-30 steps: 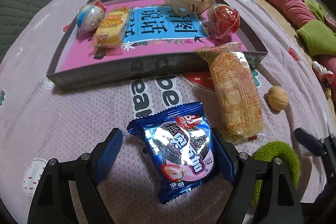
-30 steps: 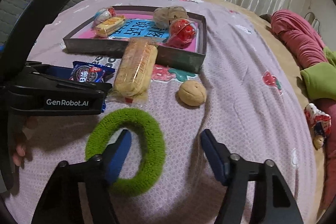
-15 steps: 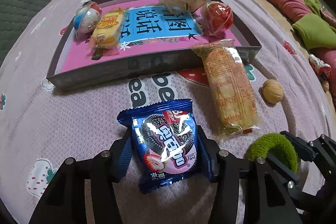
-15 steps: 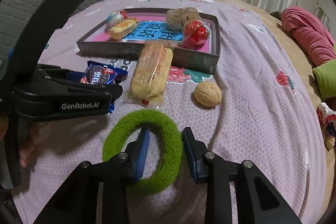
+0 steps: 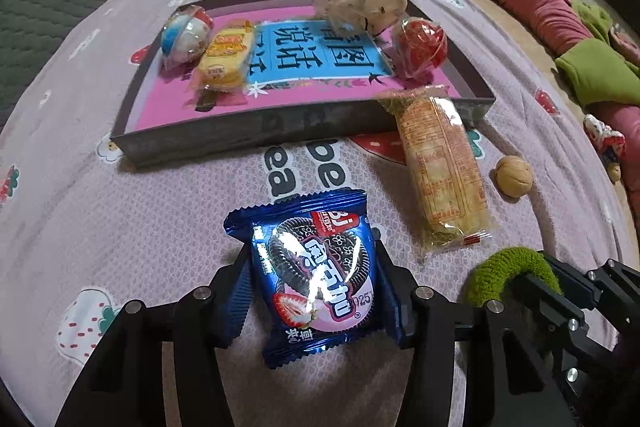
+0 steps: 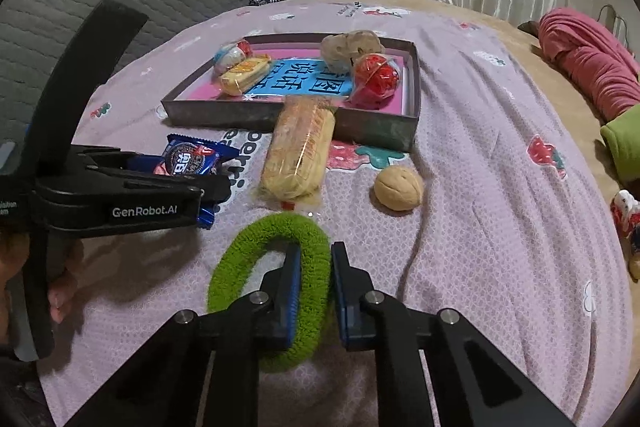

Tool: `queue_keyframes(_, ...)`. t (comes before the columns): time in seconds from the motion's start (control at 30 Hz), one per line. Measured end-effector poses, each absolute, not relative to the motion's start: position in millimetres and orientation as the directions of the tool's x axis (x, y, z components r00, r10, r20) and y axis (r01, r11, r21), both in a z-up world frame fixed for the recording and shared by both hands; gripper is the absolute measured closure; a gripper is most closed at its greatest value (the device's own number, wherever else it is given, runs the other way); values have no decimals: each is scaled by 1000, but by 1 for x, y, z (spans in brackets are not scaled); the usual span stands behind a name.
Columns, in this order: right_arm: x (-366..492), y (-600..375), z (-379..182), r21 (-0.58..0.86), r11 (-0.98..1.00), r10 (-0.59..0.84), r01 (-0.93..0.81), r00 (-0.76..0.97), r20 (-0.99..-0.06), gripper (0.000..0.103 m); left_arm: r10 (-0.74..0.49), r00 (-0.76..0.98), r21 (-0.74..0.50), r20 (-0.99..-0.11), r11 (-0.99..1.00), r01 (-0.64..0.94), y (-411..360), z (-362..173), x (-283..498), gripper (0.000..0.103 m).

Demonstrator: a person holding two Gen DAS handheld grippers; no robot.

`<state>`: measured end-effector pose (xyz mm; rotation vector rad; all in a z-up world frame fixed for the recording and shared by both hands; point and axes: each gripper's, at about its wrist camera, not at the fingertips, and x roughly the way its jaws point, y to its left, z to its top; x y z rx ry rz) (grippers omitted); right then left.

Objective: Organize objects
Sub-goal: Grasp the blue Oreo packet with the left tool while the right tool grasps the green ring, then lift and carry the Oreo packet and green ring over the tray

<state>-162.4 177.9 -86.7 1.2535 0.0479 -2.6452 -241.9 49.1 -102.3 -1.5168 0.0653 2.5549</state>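
Grasp step: left gripper (image 5: 314, 287) pinching blue cookie pack (image 5: 314, 275) on bedspread, right gripper (image 6: 314, 269) just closed onto green hair ring (image 6: 272, 287) beside it; next prob lift both, carry to tray (image 5: 280, 129).

Both grippers' fingers closed: cookie packet (image 5: 316, 275), green ring (image 6: 276, 287).

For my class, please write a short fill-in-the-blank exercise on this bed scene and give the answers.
1. The left hand-held gripper grips a ____ cookie packet.
2. The right hand-held gripper pinches a green ____.
3. The long cracker pack leans on the tray's ____ wall.
4. The walnut lies ____ the tray.

Answers: blue; ring; front; outside
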Motion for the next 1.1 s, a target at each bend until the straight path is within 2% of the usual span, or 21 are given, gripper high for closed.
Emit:
queue_keyframes(0.3,-148,172,-53,53,-970,-204,235,-684,-700,89,129,-524,-53,-842,-986,-158,39,-73,-229,47)
queue_keyframes(1.1,-99,144,44,-7,-965,-213,263,-795,-569,89,103,-699,9,-707,-988,-154,14,52,-156,47)
